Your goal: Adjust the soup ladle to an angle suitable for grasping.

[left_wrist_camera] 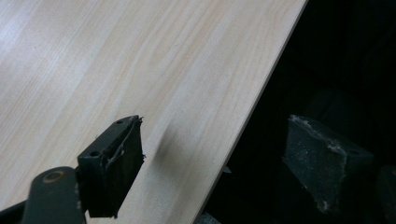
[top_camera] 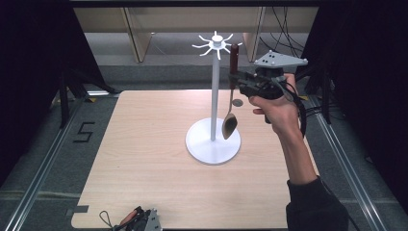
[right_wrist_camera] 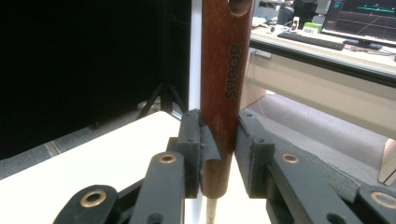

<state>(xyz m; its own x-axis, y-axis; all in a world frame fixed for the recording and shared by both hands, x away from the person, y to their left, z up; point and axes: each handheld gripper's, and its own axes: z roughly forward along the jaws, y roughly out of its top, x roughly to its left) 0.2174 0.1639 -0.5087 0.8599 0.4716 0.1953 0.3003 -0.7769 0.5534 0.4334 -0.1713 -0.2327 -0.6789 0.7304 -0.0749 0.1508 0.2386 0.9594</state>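
Right gripper (top_camera: 240,82) is clamped on the spoon (top_camera: 231,103) handle. The spoon hangs vertical, bowl down over the white stand (top_camera: 214,96) base. The hook ring (top_camera: 216,44) sits just left of the handle top. Left gripper (top_camera: 142,220) lies idle at the near table (top_camera: 144,159) edge, jaws apart.

The right tool (top_camera: 239,82) is built of black linked arms joined by brass-coloured rivets, its two jaws faced with worn black pads (right_wrist_camera: 204,144); a grey three-cornered plate (top_camera: 280,59) studded with small screws is carried on top, and black cables are looped behind it. A dark sleeve (top_camera: 315,204) is worn on the right forearm. The left tool (top_camera: 139,220) is seen with the same scuffed, chipped black pads (left_wrist_camera: 116,161) and one brass rivet.
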